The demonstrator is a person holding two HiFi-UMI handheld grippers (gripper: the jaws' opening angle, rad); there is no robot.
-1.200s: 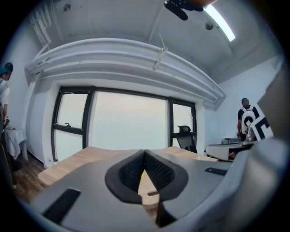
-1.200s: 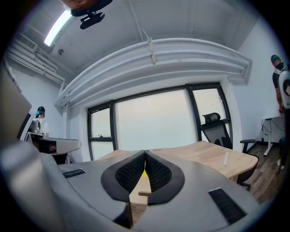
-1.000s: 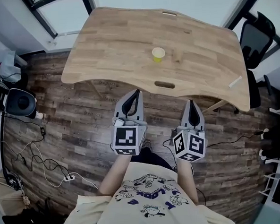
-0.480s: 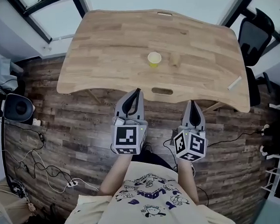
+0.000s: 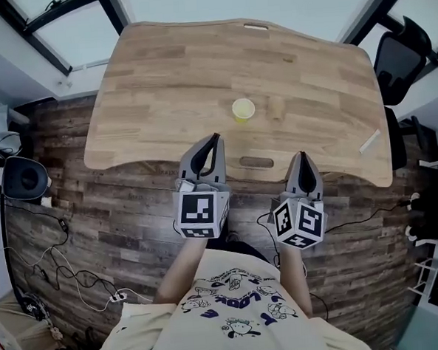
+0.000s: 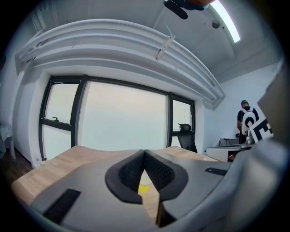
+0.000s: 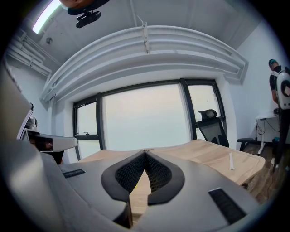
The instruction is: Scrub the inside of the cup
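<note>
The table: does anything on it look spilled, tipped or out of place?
Nothing stands out. The yellow cup stands upright on the table, no spill around it; a white strip lies near its right edge.

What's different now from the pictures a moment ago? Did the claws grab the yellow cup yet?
Not yet. Both claws moved forward toward the table. The left claw and right claw were over the floor, and now their tips reach over its near edge. Nothing was grabbed or let go. Both claws are still shut and empty, the yellow cup still stands upright on the table, and the white stick still lies near its right edge.
</note>
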